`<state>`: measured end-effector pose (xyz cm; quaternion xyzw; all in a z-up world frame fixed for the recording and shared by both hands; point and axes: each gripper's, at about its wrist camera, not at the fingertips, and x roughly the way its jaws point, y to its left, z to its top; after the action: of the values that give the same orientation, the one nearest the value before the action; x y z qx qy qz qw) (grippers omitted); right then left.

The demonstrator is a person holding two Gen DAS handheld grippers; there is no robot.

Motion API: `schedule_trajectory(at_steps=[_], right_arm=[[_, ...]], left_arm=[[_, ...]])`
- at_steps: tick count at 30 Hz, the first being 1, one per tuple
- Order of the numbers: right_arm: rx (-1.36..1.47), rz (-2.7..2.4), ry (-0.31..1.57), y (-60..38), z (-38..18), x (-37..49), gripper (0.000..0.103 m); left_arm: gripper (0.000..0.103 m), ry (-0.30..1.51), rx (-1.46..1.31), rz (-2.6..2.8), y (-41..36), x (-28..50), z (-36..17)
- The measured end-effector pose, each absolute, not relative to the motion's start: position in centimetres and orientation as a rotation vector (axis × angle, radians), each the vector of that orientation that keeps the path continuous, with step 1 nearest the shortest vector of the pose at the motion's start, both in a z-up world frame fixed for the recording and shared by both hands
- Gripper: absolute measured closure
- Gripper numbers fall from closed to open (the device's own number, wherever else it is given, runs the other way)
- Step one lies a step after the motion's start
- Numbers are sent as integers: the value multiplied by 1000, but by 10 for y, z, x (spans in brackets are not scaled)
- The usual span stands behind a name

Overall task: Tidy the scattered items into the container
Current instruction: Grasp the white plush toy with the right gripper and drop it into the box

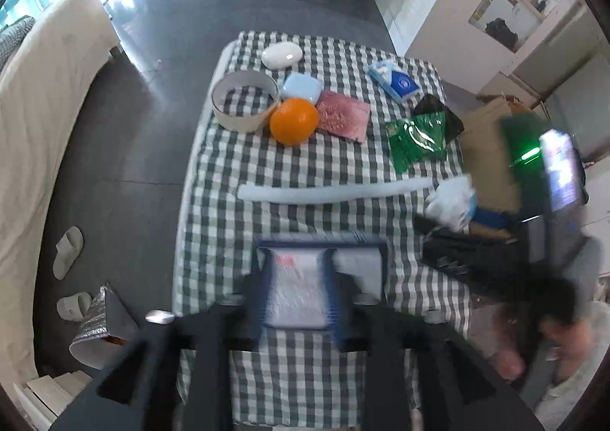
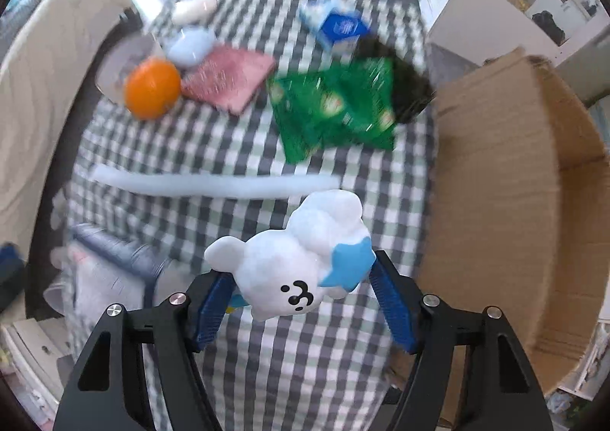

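A white plush toy with a blue star lies on the checked tablecloth, beside the open cardboard box. My right gripper points down over the toy. Its blue pads stand close on both sides without visibly squeezing it. My left gripper hovers open over a flat white packet with blue edges, which lies on the cloth and is wider than the gap. Farther back lie a long white foam stick, an orange, a pink packet and a green packet.
A tape roll, a white oval case, a light blue case, a tissue pack and a black packet sit at the far end. A pale sofa and slippers are left of the table.
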<state>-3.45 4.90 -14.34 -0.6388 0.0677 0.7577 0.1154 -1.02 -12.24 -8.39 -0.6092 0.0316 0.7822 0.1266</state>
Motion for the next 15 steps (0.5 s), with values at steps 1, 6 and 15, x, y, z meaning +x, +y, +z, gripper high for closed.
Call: schedule_trajectory(at_steps=[1,6,15], right_arm=[[-1849,2240,206,52,-132,-33,33],[-1695,2304,251,78,-70,-24,33],[-1496,2098,230,175,-46,29,33]], left_arm=[[40,92,-1766,2282,-121,-9,-84],[36,94,-1785,2250,-106,-5,-94],[33,164,-1797,2190,-69,17,-119]])
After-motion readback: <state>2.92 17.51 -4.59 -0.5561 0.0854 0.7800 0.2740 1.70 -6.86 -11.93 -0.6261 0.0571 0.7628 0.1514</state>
